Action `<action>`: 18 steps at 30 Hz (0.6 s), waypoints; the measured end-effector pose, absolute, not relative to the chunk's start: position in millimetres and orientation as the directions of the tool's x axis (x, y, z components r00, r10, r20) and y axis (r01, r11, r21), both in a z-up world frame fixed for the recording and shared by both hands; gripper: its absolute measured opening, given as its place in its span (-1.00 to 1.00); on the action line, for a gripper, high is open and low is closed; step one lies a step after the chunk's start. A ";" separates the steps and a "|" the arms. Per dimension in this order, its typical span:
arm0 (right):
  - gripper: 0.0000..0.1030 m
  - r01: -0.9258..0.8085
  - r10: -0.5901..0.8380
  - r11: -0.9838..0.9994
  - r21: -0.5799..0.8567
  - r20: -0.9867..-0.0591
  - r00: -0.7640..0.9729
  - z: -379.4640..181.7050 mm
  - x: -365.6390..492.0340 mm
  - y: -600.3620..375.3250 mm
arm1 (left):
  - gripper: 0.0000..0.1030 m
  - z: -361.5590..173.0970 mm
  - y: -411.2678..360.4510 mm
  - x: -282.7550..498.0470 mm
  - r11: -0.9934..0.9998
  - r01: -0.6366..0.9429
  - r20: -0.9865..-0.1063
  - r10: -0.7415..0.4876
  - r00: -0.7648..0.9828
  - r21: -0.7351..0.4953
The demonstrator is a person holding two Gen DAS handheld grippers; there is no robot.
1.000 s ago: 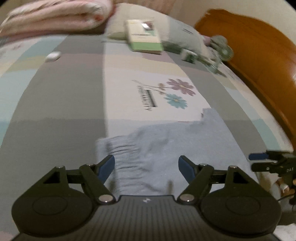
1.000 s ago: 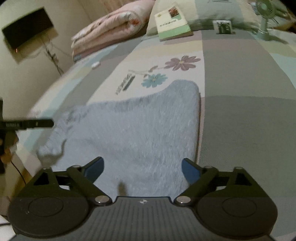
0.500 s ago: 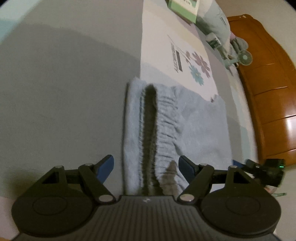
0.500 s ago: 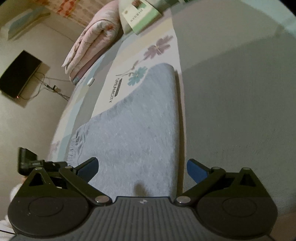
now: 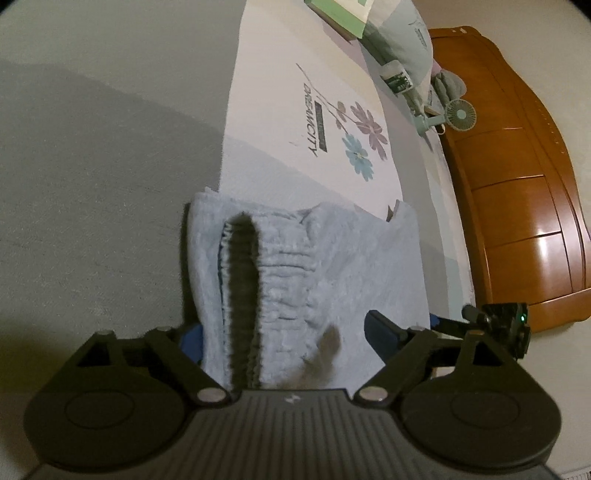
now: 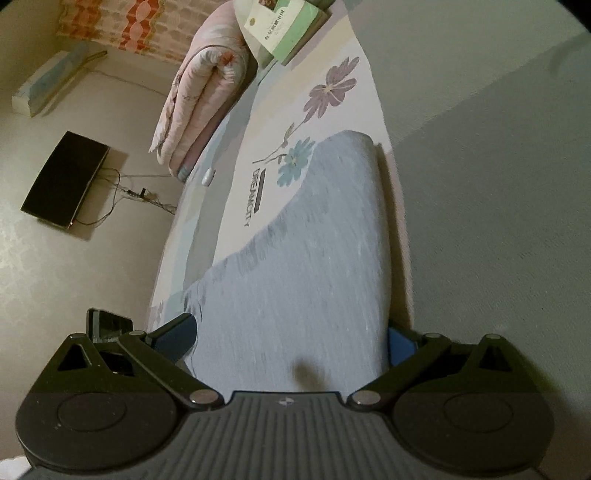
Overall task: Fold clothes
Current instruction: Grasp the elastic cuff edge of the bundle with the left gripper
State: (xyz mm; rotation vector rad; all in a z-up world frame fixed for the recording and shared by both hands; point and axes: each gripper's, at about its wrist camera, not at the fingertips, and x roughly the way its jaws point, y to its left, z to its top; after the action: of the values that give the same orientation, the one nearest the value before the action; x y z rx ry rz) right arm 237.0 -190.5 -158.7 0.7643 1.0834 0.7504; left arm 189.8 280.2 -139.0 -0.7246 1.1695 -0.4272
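Pale blue fleece garment (image 5: pixel 332 280) lies flat on the bed (image 5: pixel 92 184), waistband toward you. Your left gripper (image 5: pixel 282 338) is opening, fingers straddling the waistband; right gripper (image 6: pixel 291 338) spread wide at the other edge. Nothing gripped; no fold made yet, judging by its flat lie.

- The garment (image 5: pixel 332 266) is seen as pale blue-grey fleece, with a dark opening at its gathered waistband (image 5: pixel 242 280).
- The bedsheet (image 5: pixel 92 184) is patterned in large blocks of grey, white and pale green; purple and blue flowers (image 5: pixel 360 136) with grey lettering are printed on a white block.
- The left gripper (image 5: pixel 284 338) and the right gripper (image 6: pixel 291 336) are seen with black bodies and blue pads.
- The headboard (image 5: pixel 517 192) is coloured glossy orange-brown.
- The folded quilt (image 6: pixel 199 92) is shown in pink with a faint floral print.
- The book (image 6: pixel 284 26) is covered in white and green.
- The small fan (image 5: pixel 460 116) is tinted pale green.
- The curtain (image 6: pixel 122 26) is patterned in orange and red.
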 end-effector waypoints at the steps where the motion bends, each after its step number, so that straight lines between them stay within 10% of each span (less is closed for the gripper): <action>1: 1.00 -0.156 0.833 0.528 0.835 -0.473 0.288 -158.7 236.1 -190.3 | 0.65 -139.9 281.0 185.6 0.696 -0.063 -0.669 -0.655 0.351 -0.715; 18: 1.00 -0.162 0.884 0.454 0.876 -0.420 0.206 -162.4 241.4 -178.8 | 0.71 -154.0 282.4 187.5 0.585 -0.052 -0.568 -0.756 0.326 -0.809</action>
State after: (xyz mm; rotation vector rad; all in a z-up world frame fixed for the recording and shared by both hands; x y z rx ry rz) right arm 241.4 -178.8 -162.4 0.8027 1.1248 0.8492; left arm 187.5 282.4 -154.0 -0.8488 1.1647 -0.5421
